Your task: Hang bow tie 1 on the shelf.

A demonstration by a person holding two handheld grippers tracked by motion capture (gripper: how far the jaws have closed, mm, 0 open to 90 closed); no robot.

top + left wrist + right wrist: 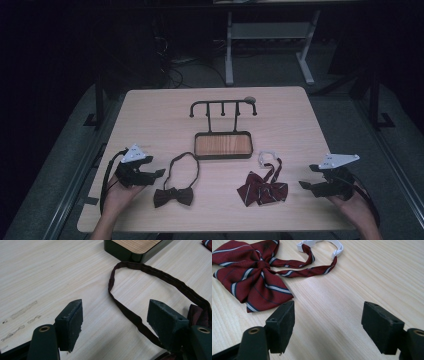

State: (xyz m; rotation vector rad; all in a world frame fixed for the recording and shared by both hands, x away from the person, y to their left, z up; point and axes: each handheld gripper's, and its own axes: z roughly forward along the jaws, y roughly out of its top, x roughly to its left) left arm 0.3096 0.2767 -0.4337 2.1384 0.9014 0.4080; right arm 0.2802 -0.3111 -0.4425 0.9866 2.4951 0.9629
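A light wooden table [150, 115] with rounded corners carries two bow ties and a stand. Near the front edge, left of centre, lies a dark maroon fabric bow tie [173, 196] with its thin neck strap looped away toward the middle of the table; right of centre lies a red bow tie with white and dark stripes [262, 191], whose striped straps run back to a white plastic clasp [267, 156]. Between and behind the two, at the middle of the table, stands a black metal rack with a row of hooks on a wood-lined rectangular tray [223, 145]. The left gripper [142, 172] rests in a hand near the front left corner, just beside the dark tie, and its fingers [70, 323] stand wide apart with nothing pressed between them; in the left gripper view the dark strap curves across the bare wood between them and passes close by the right-hand finger (whether it touches that finger cannot be told), with a corner of the tray beyond. The right gripper [320, 185] sits in the other hand near the front right corner, just beside the striped tie, its fingers [280, 325] likewise spread wide over bare wood, the striped bow lying ahead of them and apart.
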